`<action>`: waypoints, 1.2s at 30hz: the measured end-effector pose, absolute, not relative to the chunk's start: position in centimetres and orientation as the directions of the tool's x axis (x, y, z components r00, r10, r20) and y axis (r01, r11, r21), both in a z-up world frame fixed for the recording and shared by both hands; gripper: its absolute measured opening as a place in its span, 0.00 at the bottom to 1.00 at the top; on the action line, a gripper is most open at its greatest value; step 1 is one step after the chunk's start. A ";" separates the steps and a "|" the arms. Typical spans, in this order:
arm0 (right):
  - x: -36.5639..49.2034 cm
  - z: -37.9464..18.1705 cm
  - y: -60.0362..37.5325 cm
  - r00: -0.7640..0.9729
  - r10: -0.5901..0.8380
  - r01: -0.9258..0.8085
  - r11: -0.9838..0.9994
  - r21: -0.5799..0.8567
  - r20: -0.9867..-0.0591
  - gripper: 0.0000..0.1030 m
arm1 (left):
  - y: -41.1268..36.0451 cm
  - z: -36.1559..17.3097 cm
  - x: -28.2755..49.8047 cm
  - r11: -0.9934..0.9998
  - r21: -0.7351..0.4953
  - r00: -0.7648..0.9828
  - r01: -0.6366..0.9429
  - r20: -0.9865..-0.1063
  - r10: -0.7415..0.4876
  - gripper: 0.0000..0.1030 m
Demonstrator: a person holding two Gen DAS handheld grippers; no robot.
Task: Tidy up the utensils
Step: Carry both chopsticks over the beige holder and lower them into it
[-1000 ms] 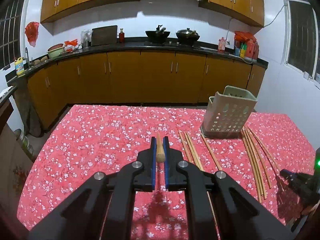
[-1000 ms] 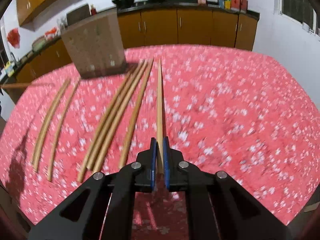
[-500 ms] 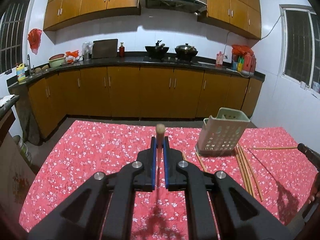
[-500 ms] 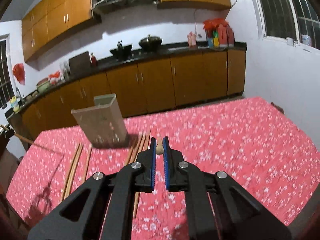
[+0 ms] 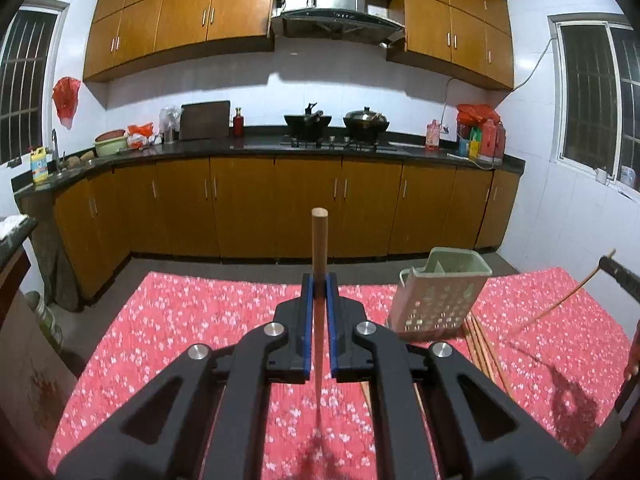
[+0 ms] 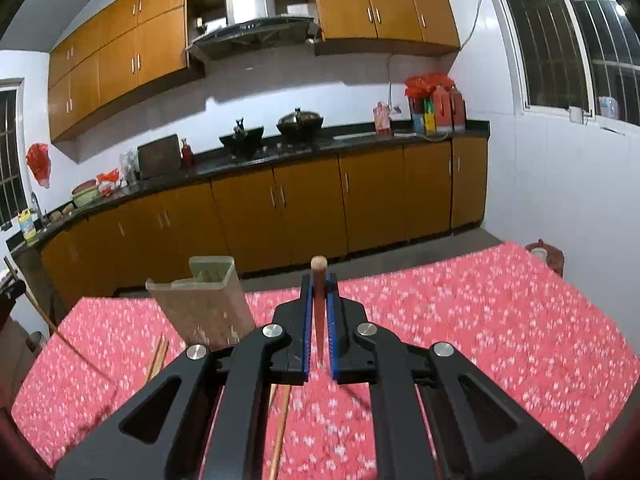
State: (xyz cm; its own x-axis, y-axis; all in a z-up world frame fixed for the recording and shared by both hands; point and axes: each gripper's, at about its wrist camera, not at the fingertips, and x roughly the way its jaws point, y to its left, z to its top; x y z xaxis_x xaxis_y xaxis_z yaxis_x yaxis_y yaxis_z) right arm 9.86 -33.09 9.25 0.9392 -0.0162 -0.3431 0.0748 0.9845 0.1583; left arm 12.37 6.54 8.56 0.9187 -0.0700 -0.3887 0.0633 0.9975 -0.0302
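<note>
My left gripper [image 5: 319, 280] is shut on a wooden chopstick [image 5: 319, 240] that points up and away, above the red floral table [image 5: 200, 312]. The pale green perforated utensil basket [image 5: 440, 296] stands to its right, with more chopsticks [image 5: 482, 344] lying beside it. My right gripper [image 6: 319, 280] is shut on another chopstick [image 6: 319, 270], raised above the table [image 6: 460, 320]. The basket [image 6: 204, 304] stands to its left, with loose chopsticks [image 6: 158, 358] on the cloth. The right gripper with its chopstick shows at the right edge of the left wrist view [image 5: 560, 300].
Brown kitchen cabinets [image 5: 280, 208] and a dark counter with pans [image 5: 336, 124] run behind the table. A white wall and window [image 5: 592, 100] stand to the right. The left gripper's chopstick [image 6: 52, 324] crosses the left edge of the right wrist view.
Both grippers have lifted their chopsticks off the table and tilted upward. The views swung from the tabletop up toward the cabinets and hood.
</note>
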 end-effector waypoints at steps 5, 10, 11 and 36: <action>10.5 14.8 -32.5 0.978 0.020 0.018 0.984 0.178 -0.208 0.07 | 6.1 12.5 13.5 0.995 -0.049 0.947 0.081 -0.307 -0.092 0.07; 10.7 19.1 -30.7 0.997 0.061 -0.051 0.979 0.197 -0.050 0.07 | 4.7 17.3 14.5 0.988 -0.102 0.974 0.119 -0.180 -0.136 0.07; 10.9 19.8 -30.2 0.997 0.070 -0.066 0.977 0.201 -0.015 0.07 | 4.3 18.1 14.7 0.985 -0.113 0.977 0.128 -0.158 -0.145 0.07; 17.9 12.8 -26.9 0.968 0.166 -0.121 0.966 0.228 -0.186 0.13 | -2.5 10.8 22.8 0.950 -0.217 0.921 0.225 -0.271 -0.280 0.13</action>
State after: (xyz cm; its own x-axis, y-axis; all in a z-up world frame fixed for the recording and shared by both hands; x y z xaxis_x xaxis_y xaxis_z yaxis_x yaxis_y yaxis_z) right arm 17.90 -26.95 12.80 0.9684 0.1656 -0.1864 -0.1213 0.9660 0.2283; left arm 22.81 -2.50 10.84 0.9209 -0.2803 -0.2711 0.2253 0.9499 -0.2167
